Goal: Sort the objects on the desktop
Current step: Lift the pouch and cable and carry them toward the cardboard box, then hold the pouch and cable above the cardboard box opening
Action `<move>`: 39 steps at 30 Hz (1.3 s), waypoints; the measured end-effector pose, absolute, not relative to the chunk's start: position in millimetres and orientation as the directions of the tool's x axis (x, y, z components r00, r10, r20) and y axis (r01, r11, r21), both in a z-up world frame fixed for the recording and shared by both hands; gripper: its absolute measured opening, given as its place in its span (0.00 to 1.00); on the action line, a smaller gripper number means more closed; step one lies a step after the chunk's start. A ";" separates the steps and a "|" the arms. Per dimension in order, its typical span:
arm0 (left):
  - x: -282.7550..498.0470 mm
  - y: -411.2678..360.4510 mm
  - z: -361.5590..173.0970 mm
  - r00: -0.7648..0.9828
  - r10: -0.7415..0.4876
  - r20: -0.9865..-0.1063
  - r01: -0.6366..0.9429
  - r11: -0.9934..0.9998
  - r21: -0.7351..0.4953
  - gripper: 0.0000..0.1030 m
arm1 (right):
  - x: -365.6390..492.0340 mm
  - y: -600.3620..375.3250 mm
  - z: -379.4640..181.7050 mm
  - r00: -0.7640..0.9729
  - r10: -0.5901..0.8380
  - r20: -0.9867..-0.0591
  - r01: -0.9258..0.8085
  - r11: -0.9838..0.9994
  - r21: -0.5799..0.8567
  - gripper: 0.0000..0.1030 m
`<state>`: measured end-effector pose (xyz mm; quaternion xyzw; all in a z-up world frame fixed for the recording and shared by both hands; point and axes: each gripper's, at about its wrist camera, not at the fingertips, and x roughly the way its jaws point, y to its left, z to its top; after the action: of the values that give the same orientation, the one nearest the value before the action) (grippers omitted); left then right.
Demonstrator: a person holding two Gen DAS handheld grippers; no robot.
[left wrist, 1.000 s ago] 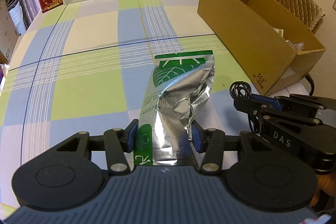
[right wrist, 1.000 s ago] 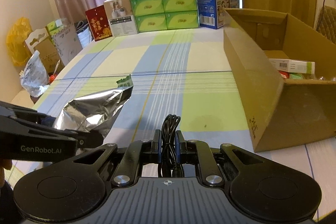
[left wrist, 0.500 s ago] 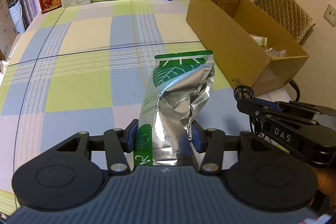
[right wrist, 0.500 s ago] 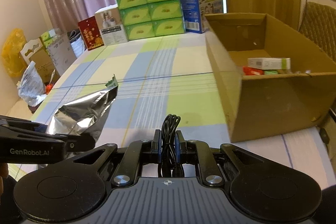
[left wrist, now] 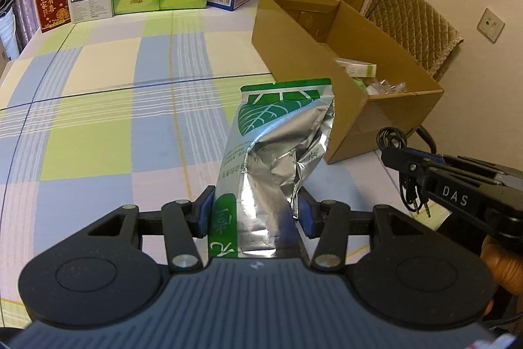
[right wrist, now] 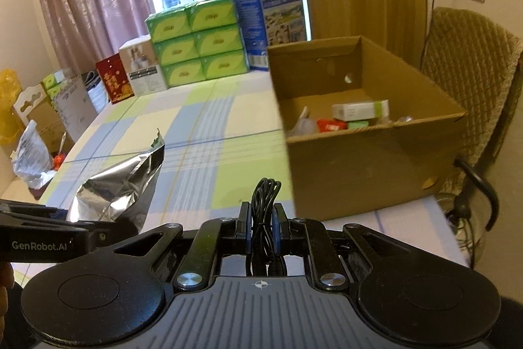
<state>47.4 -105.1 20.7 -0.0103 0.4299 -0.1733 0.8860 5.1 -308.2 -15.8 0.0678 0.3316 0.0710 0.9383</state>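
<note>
Left wrist: "DAS" on right tool (left wrist: 397, 157)

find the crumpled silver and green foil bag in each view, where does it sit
Left wrist view: the crumpled silver and green foil bag stands centre frame, clamped in the left gripper.
Right wrist view: the bag shows lower left, silver side facing.
Shared landmark: the open brown cardboard box, right of the bag in both.
</note>
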 end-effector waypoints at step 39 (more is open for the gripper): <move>87.3 -237.8 59.9 0.525 -0.460 -0.716 0.387 0.878 -0.281 0.44 | 43.7 -413.9 26.2 0.821 0.058 -0.568 -0.031 0.998 0.058 0.09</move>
<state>87.3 -237.8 59.9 -0.0434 0.4223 -0.2427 0.8723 43.7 -413.9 26.2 0.0233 0.2981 0.0233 0.9540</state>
